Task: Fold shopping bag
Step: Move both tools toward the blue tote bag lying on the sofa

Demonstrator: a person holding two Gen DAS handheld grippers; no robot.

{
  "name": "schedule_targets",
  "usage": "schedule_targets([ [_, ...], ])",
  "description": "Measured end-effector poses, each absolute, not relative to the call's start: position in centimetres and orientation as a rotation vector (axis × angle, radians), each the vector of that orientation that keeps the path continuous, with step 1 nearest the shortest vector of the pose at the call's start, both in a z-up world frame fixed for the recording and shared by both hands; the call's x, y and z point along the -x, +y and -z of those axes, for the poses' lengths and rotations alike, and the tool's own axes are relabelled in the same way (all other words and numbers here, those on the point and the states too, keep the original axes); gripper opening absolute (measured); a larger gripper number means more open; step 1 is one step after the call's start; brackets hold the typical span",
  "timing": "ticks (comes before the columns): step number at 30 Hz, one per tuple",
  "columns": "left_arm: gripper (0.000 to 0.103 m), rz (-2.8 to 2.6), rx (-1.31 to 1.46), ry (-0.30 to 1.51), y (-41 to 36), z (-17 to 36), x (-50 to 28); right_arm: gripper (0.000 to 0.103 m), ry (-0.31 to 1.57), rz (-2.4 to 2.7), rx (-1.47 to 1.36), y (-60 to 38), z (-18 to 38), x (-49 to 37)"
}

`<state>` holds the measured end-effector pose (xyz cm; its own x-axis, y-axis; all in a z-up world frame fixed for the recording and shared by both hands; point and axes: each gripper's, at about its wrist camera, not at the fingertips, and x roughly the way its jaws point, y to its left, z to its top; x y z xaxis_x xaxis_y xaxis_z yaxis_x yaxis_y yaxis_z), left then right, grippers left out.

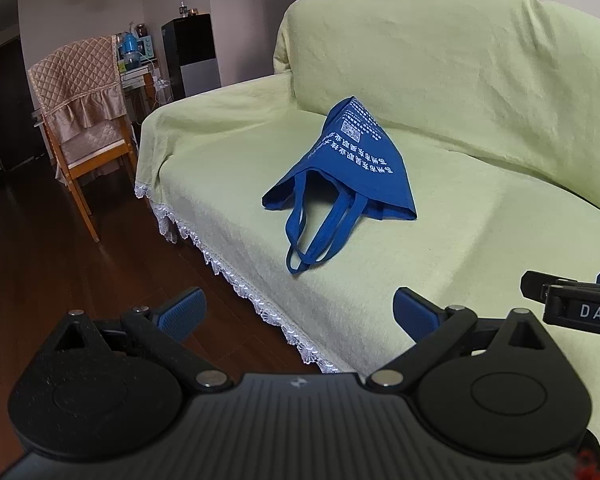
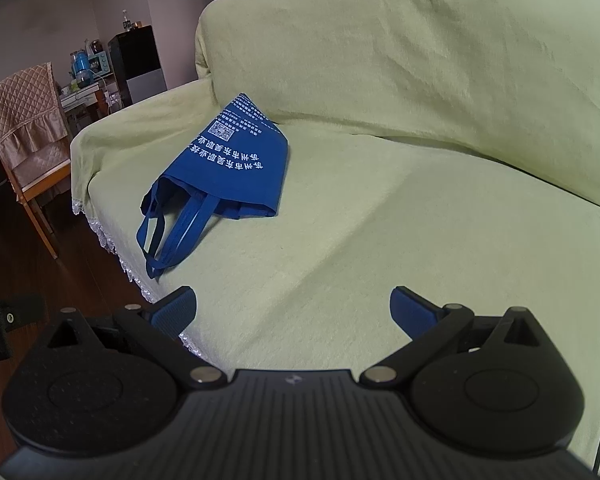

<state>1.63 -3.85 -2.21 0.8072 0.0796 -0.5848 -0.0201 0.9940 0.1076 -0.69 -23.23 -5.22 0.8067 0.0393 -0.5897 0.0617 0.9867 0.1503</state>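
— Where was the bag (image 1: 350, 168)?
— Slumped on the sofa (image 1: 480, 216) seat near its front edge, handles (image 1: 320, 228) trailing forward.
— The grippers?
— Left gripper (image 1: 300, 312) and right gripper (image 2: 292, 308) both gaped apart, holding nothing, short of it. Whichever stage, they'd need to reach the cloth.

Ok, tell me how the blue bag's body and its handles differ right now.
The bag body is a broad panel printed with white text, humped up on the sofa cover; the handles are narrow plain straps lying flat. The body sits further back on the seat, while the handles trail toward the seat's front edge. Both are the same blue, and neither is touched by the tongs.
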Motion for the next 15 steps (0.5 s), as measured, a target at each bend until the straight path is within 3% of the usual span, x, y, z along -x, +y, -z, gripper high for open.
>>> schedule_targets([
  [15,0.101,-0.061,-0.068,0.666,-2.3,4.2,-4.9,0.102,0.715,0.002,-0.172,-24.4,7.9,-2.2],
])
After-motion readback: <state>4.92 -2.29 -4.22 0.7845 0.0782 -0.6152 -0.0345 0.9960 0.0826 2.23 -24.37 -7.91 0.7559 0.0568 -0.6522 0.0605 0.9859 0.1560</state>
